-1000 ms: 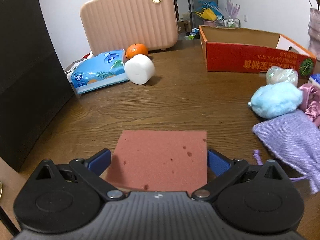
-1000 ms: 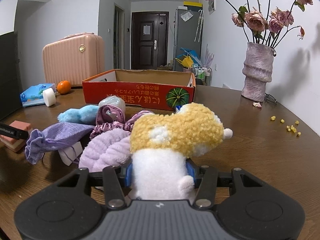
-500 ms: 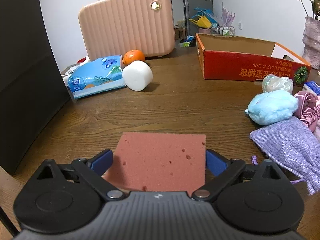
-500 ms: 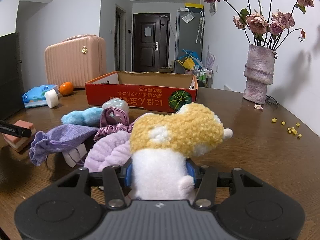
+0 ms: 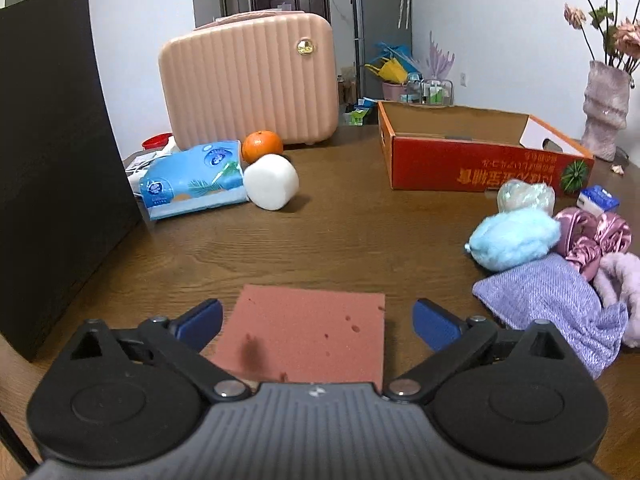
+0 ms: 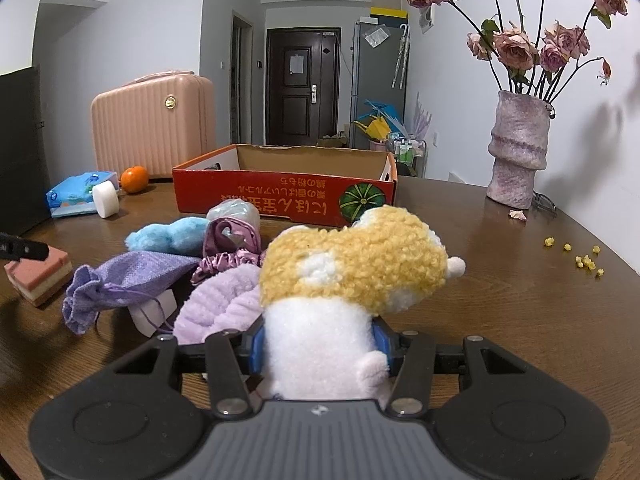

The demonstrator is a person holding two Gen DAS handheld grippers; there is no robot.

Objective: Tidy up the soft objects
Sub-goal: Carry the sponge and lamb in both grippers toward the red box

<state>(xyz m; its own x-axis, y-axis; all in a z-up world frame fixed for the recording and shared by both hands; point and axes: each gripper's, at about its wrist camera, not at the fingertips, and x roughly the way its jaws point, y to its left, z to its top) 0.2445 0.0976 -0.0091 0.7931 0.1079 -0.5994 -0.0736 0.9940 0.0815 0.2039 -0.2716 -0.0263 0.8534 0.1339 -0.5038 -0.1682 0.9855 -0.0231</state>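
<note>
A pink sponge lies flat on the wooden table between the blue pads of my left gripper. Its jaws are opening, and both pads stand clear of the sponge's sides. The right wrist view shows the same sponge at far left. My right gripper is shut on the white body of a yellow and white plush toy, held just above the table. A red cardboard box stands open at the back. A pile of soft items has a blue fluffy ball and a purple pouch.
A pink case, an orange, a tissue pack and a white roll sit at the back left. A dark panel stands along the left edge. A vase of dried roses is at the right.
The left gripper's pads have spread away from the sponge's sides and the gripper has drawn back a little. The right gripper keeps its hold on the plush toy without moving.
</note>
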